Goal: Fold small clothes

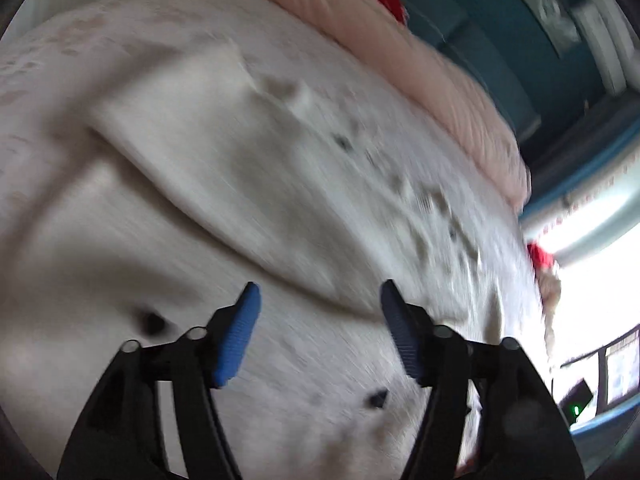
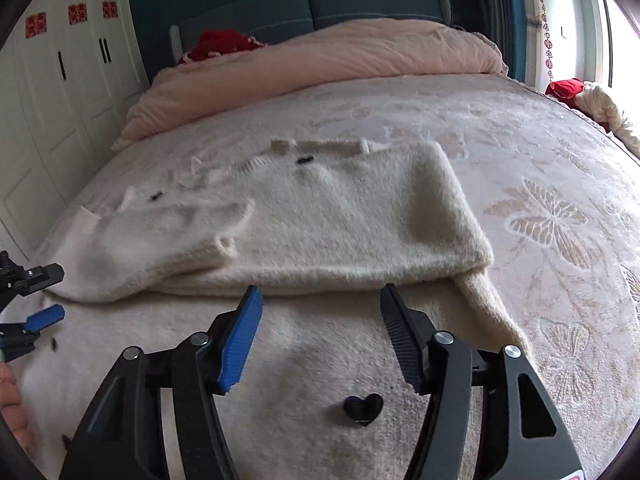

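A cream fuzzy sweater (image 2: 320, 220) lies on the bed, its far part folded over onto the near part; a sleeve cuff (image 2: 226, 246) rests on top. Small black trims dot it, one a black heart (image 2: 363, 408). My right gripper (image 2: 320, 304) hovers open over the near layer, just before the fold's edge, with nothing between its fingers. My left gripper (image 2: 54, 294) shows at the left edge of the right wrist view, open, beside the sweater's left side. The left wrist view is motion-blurred: the left gripper (image 1: 320, 300) stands open above the sweater (image 1: 220, 152), empty.
The sweater rests on a pale bedspread with butterfly patterns (image 2: 552, 220). A pink duvet (image 2: 320, 56) is bunched at the head, with a red item (image 2: 220, 44) before the teal headboard (image 2: 320, 4). White wardrobe doors (image 2: 52, 100) stand left. Red and cream cloths (image 2: 576, 92) lie far right.
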`<move>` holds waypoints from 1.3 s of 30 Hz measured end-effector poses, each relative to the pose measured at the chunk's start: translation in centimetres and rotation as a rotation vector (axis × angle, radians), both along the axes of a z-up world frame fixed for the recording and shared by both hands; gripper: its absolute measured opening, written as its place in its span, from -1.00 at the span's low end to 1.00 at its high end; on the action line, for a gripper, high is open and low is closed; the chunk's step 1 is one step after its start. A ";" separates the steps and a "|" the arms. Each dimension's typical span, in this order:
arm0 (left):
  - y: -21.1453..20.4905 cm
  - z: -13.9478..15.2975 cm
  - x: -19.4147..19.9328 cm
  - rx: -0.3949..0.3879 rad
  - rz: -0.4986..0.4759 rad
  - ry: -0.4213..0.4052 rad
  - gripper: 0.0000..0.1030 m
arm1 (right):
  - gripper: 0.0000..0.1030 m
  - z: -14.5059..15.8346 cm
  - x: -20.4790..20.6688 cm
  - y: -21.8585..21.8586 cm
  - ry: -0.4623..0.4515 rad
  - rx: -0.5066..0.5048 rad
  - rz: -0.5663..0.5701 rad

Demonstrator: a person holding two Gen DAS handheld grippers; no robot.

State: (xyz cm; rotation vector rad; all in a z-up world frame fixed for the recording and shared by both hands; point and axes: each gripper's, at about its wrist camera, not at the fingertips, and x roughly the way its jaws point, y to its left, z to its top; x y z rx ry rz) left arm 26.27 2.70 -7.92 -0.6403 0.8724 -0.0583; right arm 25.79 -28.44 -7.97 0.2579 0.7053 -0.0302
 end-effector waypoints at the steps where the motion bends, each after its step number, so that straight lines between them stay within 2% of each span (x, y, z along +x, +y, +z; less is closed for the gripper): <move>1: 2.4 0.7 -0.3 0.001 0.060 -0.021 0.47 | 0.41 0.8 0.1 0.2 -0.021 0.043 0.017; 2: 4.3 0.9 0.1 -0.008 0.104 -0.027 0.50 | 0.48 1.2 0.8 0.5 -0.019 0.075 0.032; 4: 7.3 0.0 1.8 -0.069 0.166 0.018 0.52 | 0.54 1.3 3.3 1.4 0.052 0.141 0.072; 7: 10.1 -1.9 3.5 -0.229 0.249 0.082 0.52 | 0.54 -0.4 7.0 2.9 0.169 0.278 0.101; 9: 11.2 -2.7 4.2 -0.319 0.301 0.092 0.52 | 0.51 -1.8 8.8 4.0 0.234 0.330 0.093; 11: 11.9 -2.9 4.3 -0.371 0.329 0.089 0.52 | 0.06 -2.0 9.8 4.9 0.247 0.330 0.074; 12: 11.8 -2.9 4.4 -0.373 0.333 0.089 0.52 | -0.77 -1.9 10.4 5.3 0.260 0.341 0.085; 13: 12.0 -2.9 4.3 -0.370 0.339 0.086 0.44 | -0.80 -1.7 11.0 5.4 0.272 0.388 0.099; 14: 12.0 -2.7 4.6 -0.369 0.348 0.073 0.36 | -0.80 -0.7 11.3 5.2 0.243 0.441 0.100; 15: 11.9 -2.6 5.0 -0.379 0.349 0.057 0.18 | -0.81 0.9 11.6 5.1 0.203 0.452 0.110; 17: 12.1 -2.2 6.1 -0.410 0.362 0.024 -0.15 | -0.81 4.9 12.1 5.1 0.111 0.433 0.148; 19: 12.1 -1.8 7.6 -0.440 0.358 0.019 -0.77 | -0.82 8.9 12.1 4.6 0.015 0.424 0.168; 21: 11.9 -1.2 8.2 -0.437 0.351 0.013 -0.83 | -0.82 12.6 11.5 3.4 -0.085 0.389 0.163; 23: 11.5 -0.5 7.8 -0.408 0.316 0.002 -0.84 | -0.82 14.7 10.4 1.4 -0.156 0.352 0.146; 25: 9.5 -0.9 8.2 -0.345 0.250 0.028 -0.84 | -0.82 13.8 9.8 -0.2 -0.139 0.242 0.100; 26: 8.5 -1.7 8.4 -0.327 0.230 0.057 -0.85 | -0.83 11.8 9.7 -1.2 -0.089 0.182 0.061; 27: 7.7 -2.8 8.2 -0.311 0.229 0.093 -0.86 | -0.83 9.1 9.8 -2.5 -0.027 0.164 0.023; 29: 6.9 -4.5 8.2 -0.293 0.242 0.142 -0.87 | -0.83 2.8 9.7 -5.6 0.129 0.209 -0.053; 31: 6.4 -5.9 7.5 -0.302 0.263 0.157 -0.87 | -0.83 -1.5 8.8 -8.0 0.217 0.286 -0.100; 33: 6.0 -5.6 7.3 -0.266 0.254 0.137 -0.87 | -0.84 -2.7 7.7 -8.9 0.199 0.381 -0.103; 34: 5.8 -5.4 7.5 -0.239 0.243 0.135 -0.87 | -0.84 -2.4 7.6 -8.9 0.186 0.386 -0.098; 37: 5.7 -5.3 8.0 -0.211 0.232 0.136 -0.87 | -0.84 -1.1 7.6 -8.5 0.135 0.344 -0.069; 39: 5.4 -5.3 8.0 -0.175 0.218 0.127 -0.86 | -0.83 -2.9 8.1 -8.4 0.205 0.293 -0.065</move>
